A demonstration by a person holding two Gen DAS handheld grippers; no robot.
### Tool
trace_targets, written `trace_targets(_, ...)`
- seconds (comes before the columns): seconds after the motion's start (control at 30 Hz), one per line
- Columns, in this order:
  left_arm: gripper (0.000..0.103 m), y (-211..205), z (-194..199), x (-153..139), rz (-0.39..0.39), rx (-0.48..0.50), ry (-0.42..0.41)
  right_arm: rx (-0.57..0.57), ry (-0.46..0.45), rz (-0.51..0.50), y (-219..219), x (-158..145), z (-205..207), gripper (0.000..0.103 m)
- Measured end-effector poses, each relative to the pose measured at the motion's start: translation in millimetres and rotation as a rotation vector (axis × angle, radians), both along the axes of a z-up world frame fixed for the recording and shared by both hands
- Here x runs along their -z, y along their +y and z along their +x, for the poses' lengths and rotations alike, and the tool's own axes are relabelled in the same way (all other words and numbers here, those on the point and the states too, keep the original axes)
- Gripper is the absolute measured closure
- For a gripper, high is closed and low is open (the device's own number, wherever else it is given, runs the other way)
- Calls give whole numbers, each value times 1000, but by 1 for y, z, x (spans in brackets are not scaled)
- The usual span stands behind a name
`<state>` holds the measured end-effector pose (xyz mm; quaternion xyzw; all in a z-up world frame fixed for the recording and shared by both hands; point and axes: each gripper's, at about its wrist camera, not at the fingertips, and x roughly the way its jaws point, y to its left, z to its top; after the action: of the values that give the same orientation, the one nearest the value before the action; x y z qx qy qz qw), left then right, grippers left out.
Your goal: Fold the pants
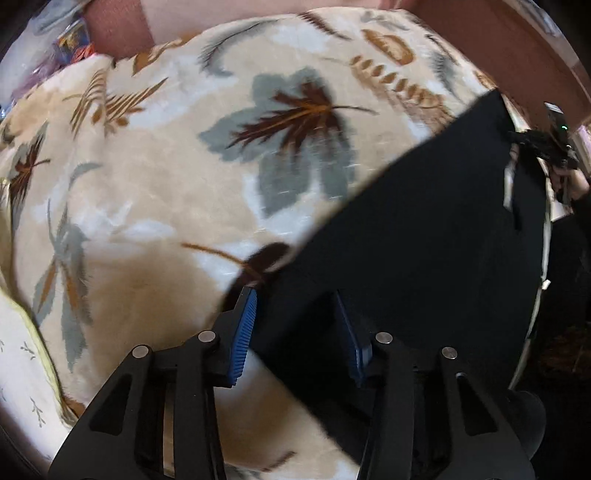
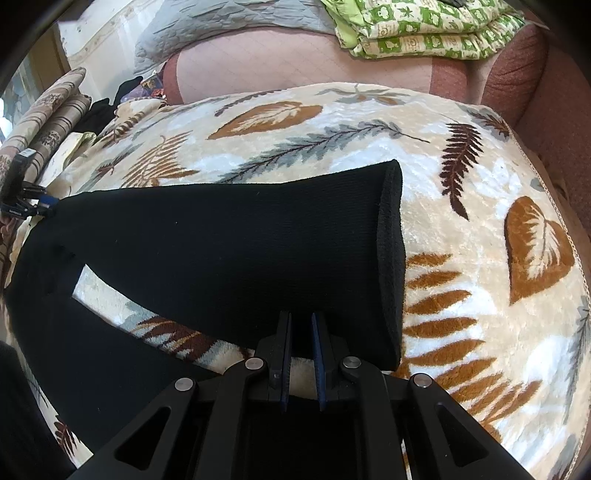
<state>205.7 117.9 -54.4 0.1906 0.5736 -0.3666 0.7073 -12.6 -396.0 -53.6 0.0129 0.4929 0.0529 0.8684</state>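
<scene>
Black pants (image 2: 229, 240) lie spread on a cream blanket with a leaf print (image 2: 480, 229). One leg runs right and ends in a hem (image 2: 391, 258); the other leg runs toward the lower left (image 2: 74, 332). My right gripper (image 2: 301, 321) sits at the near edge of the upper leg, its jaws a narrow gap apart with cloth between the blue pads. My left gripper (image 1: 295, 299) is open over the pants' edge (image 1: 424, 240) and holds nothing. It shows at the left edge of the right wrist view (image 2: 29, 206).
The blanket covers a pink sofa (image 2: 295, 62). A folded green quilt (image 2: 424, 29) and a grey one (image 2: 221, 26) lie on the sofa back. Patterned cushions (image 2: 48, 110) stand at the left. The right gripper shows in the left wrist view (image 1: 546, 144).
</scene>
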Motion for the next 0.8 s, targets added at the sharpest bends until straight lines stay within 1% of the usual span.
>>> trace_targets(0.03, 62, 3, 5, 2, -9, -20, 11, 0, 1, -1, 0, 0, 0, 94)
trace_targets(0.1, 62, 4, 10, 4, -24, -32, 21, 2, 2, -4, 0, 0, 1, 94)
trace_targets(0.2, 62, 3, 11, 5, -28, -38, 11, 1, 1, -10, 2, 0, 1, 94)
trace_targets(0.27, 62, 2, 9, 7, -26, -35, 13, 1, 1, -6, 1, 0, 1, 94)
trace_targets(0.33, 62, 3, 5, 8, -24, -39, 36, 1, 1, -1, 1, 0, 2, 94)
trace_targets(0.37, 64, 1, 3, 8, -13, -29, 47, 1, 1, -2, 1, 0, 2, 94)
trace_targets(0.4, 73, 1, 1, 6, 2, -21, 40, 0, 1, -3, 1, 0, 2, 94)
trace_targets(0.43, 94, 0, -2, 3, 13, -19, 31, 0, 1, -3, 1, 0, 2, 94)
trace_targets(0.6, 94, -10, -24, -26, 61, 9, -108, 1, 1, 0, 1, 0, 2, 94)
trace_targets(0.67, 94, -13, -33, -40, 66, 20, -153, 3, 3, 4, 0, 0, 1, 94)
trace_targets(0.73, 94, -17, -45, -53, 79, 28, -179, 7, 0, 15, -1, -4, 0, 94)
trace_targets(0.77, 94, -19, -51, -57, 86, 35, -191, 10, -11, 32, -2, -9, -1, 94)
trace_targets(0.8, 94, -22, -57, -61, 112, 37, -222, 19, -36, 69, -6, -15, -4, 94)
